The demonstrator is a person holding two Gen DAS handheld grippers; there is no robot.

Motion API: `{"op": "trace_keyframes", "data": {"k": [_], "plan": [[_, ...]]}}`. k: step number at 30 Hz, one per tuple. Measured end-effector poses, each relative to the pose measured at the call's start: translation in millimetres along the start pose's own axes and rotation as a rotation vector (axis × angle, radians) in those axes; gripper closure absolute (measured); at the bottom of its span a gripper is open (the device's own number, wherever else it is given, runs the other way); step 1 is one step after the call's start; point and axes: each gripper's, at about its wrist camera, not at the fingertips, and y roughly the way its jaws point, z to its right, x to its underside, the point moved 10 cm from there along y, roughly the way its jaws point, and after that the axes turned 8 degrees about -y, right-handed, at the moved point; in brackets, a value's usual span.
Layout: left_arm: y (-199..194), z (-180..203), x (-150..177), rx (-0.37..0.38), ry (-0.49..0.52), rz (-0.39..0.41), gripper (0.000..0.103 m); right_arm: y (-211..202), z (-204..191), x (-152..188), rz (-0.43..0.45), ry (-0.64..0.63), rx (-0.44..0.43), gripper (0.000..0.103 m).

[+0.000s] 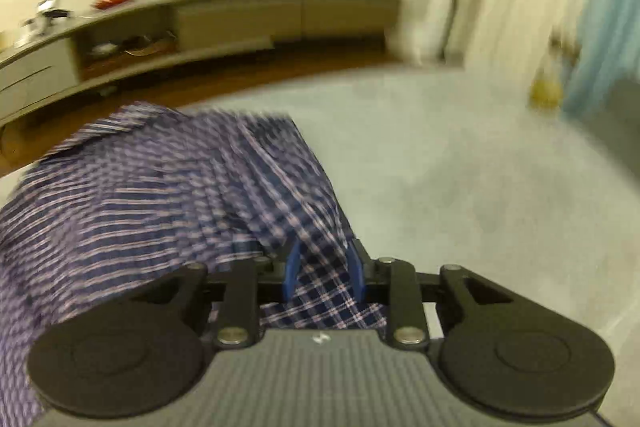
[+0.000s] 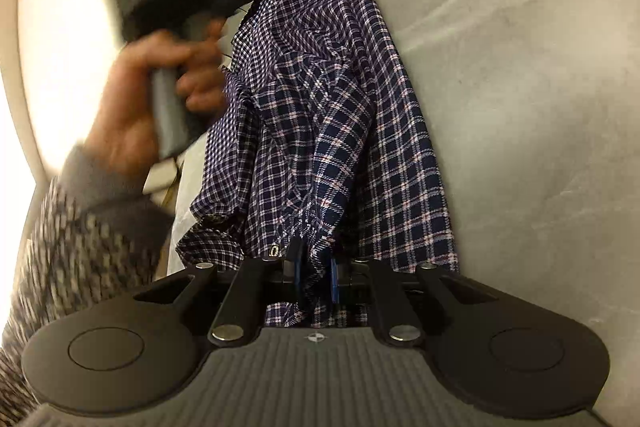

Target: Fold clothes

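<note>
Plaid shirt held at both ends over grey bedding

A grey blanket (image 1: pixel 440 163) covers the surface w/ a navy-and-white plaid shirt (image 2: pixel 320 115) stretched across it, one edge raised. A person's left hand (image 2: pixel 160 83), in a knitted sleeve (image 2: pixel 80 251), grips the left gripper (image 1: pixel 324 267); its blue fingers (image 1: pixel 292 271) stand a little apart w/ shirt cloth between them, though blur hides whether they pinch it. The right gripper (image 2: pixel 316 279) has its jaws clamped on a bunched fold at the shirt's near end. Bkgd: low cabinet (image 1: pixel 240 19), blurred.
</note>
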Motion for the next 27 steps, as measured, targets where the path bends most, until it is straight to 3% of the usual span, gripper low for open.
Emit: {"op": "trace_keyframes", "data": {"k": [2,4,6,7,10,14,17,20,23,27], "plan": [[17,-7,1,-0.047,-0.004,-0.012,0.074,-6,6,3,-0.002,-0.011,0.023,0.096],[11,-11,0,-0.031,-0.059,-0.043,0.076,-10,9,6,-0.006,-0.015,0.032,0.096],[-23,-11,1,0.038,-0.092,-0.001,0.074,-16,8,8,-0.011,-0.024,0.058,0.093],[-45,-8,10,0.08,-0.084,0.016,0.07,-20,5,8,-0.009,-0.039,0.07,0.087],[-108,2,53,0.202,-0.032,0.035,0.064,-34,-17,6,0.062,-0.151,0.119,0.073],[-147,22,141,0.297,0.028,-0.055,0.064,-32,-63,2,0.161,-0.425,0.169,0.07],[-153,18,200,0.237,-0.002,-0.118,0.066,2,-50,20,0.027,-0.474,0.234,0.071],[-204,-3,229,0.236,-0.071,-0.044,0.066,-7,-46,32,0.021,-0.491,0.266,0.07],[-267,-34,253,0.26,-0.166,0.042,0.051,-36,-47,38,0.067,-0.504,0.263,0.056],[-321,-110,284,0.124,-0.342,0.109,0.05,-58,-26,76,0.013,-0.483,0.285,0.057]]}}
